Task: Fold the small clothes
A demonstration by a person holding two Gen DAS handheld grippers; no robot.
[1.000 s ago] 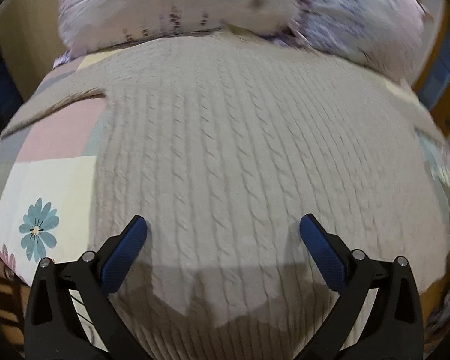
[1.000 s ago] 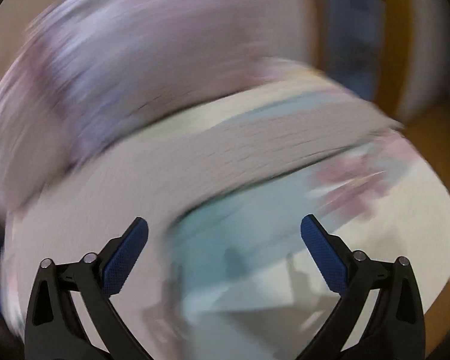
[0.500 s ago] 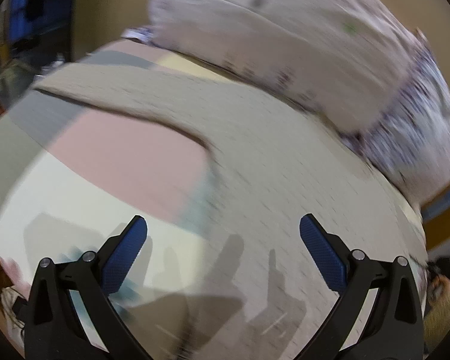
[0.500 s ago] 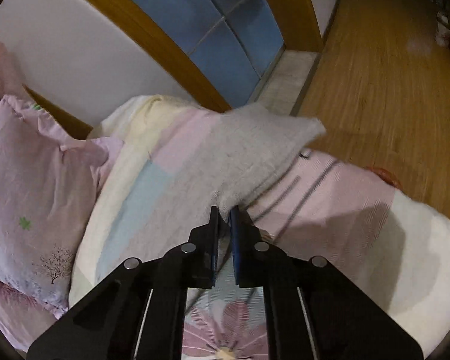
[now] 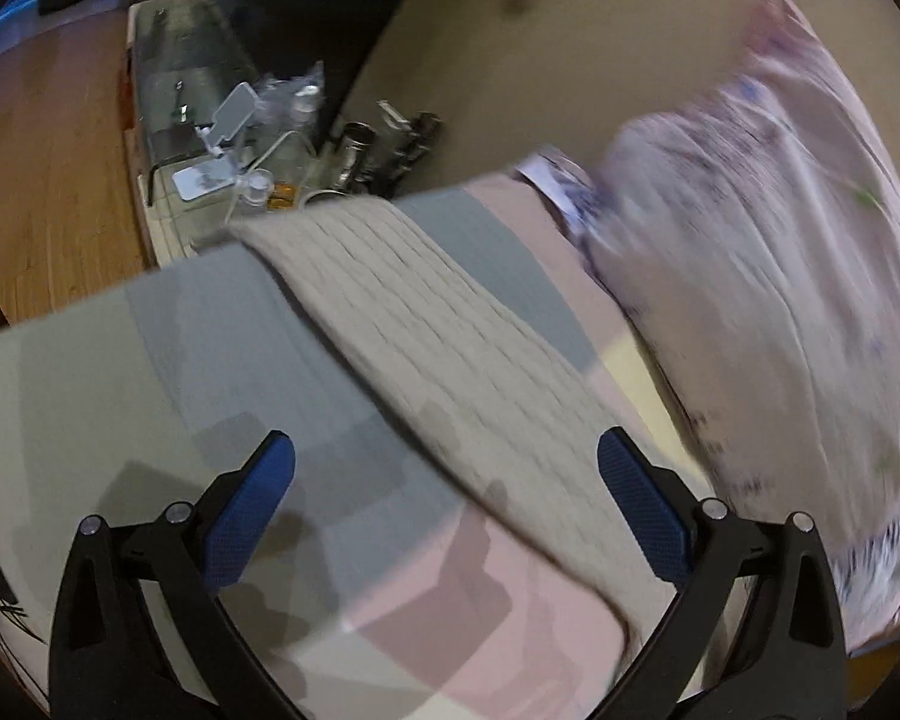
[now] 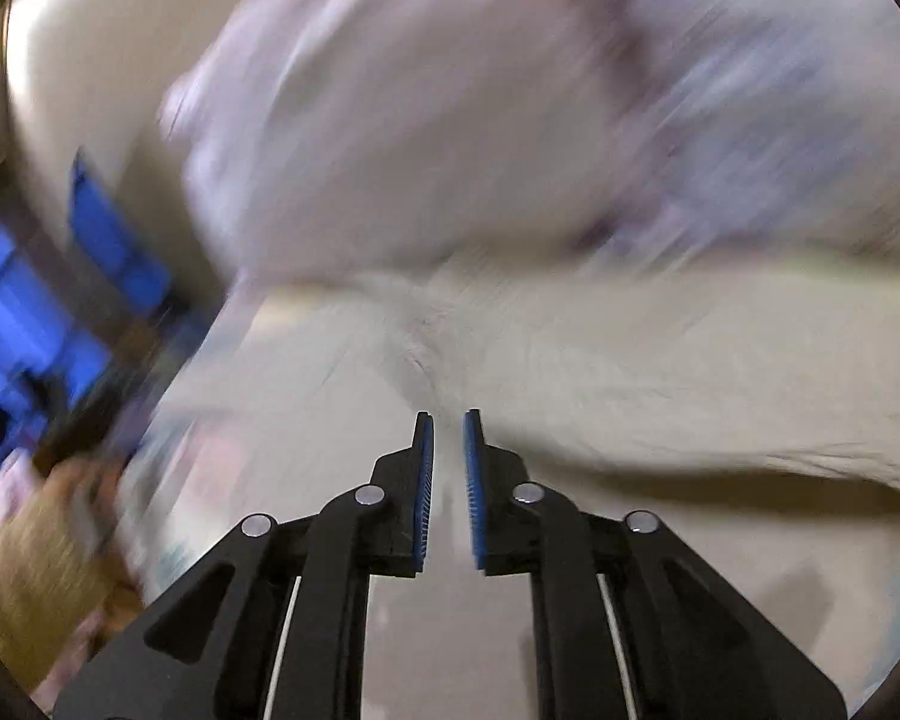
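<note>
A beige cable-knit sweater lies on a patchwork bedspread (image 5: pixel 198 360). In the left wrist view one sleeve (image 5: pixel 426 330) runs diagonally from the far bed edge toward my left gripper (image 5: pixel 447 480), which is open and empty just above it. In the blurred right wrist view my right gripper (image 6: pixel 447 420) is nearly closed on a bunched fold of the sweater (image 6: pixel 660 384), which stretches away from the fingertips.
Pink floral pillows (image 5: pixel 780 240) lie along the right and far side of the bed. A cluttered low stand (image 5: pixel 240 138) with bottles and a phone holder stands past the bed edge on the wooden floor (image 5: pixel 36 180).
My left gripper swung left from the sweater body to the sleeve, staying open. My right gripper closed on the sweater and has pulled it across toward the pillows.
</note>
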